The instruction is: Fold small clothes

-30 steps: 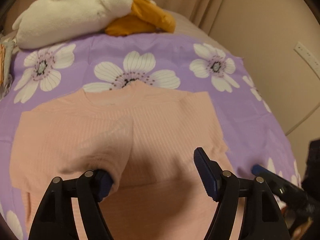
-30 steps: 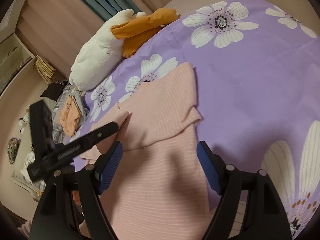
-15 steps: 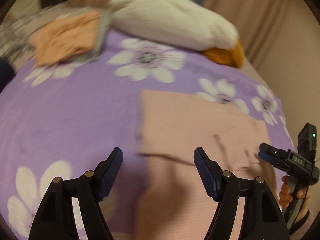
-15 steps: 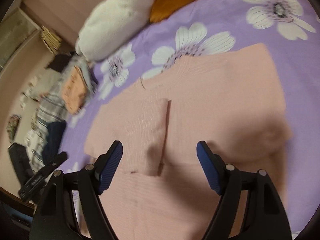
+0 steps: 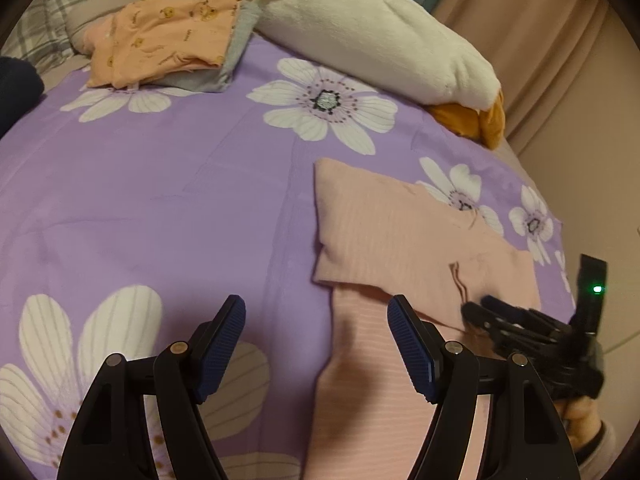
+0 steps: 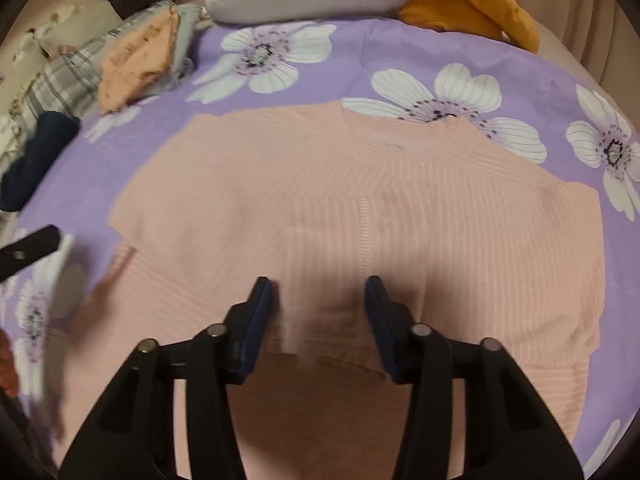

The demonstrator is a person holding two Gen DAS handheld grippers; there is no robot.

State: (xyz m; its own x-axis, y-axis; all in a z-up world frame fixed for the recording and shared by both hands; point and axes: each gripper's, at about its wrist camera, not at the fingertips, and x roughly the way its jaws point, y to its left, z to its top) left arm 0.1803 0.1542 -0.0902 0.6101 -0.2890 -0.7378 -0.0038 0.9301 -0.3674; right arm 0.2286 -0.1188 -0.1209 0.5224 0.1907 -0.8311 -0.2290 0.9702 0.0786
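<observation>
Purple bedding printed with white daisies (image 5: 160,184) fills both views, with beige curtains behind. At the upper left of the left wrist view lies one folded stack of small clothes, an orange printed piece on a grey one (image 5: 168,36), and beside it, top centre, one white plush duck with an orange beak (image 5: 376,36). Low in that view the left gripper (image 5: 316,348) stands wide and holds nothing; one dark blue pad hangs over bare bedding, the other over the edge of the one pink ribbed knit top (image 5: 400,232), which lies flat at centre right with both sleeves folded in across its chest. At the far right the right gripper (image 5: 476,310) reaches over the top, a green light on its body. In the right wrist view, the left gripper's black tip (image 6: 28,248) shows blurred at the left edge, and the pink top (image 6: 360,184) spreads across the middle. The right gripper (image 6: 320,316) stands narrower but still apart, its two pads on either side of a folded sleeve end, not pinching it.
</observation>
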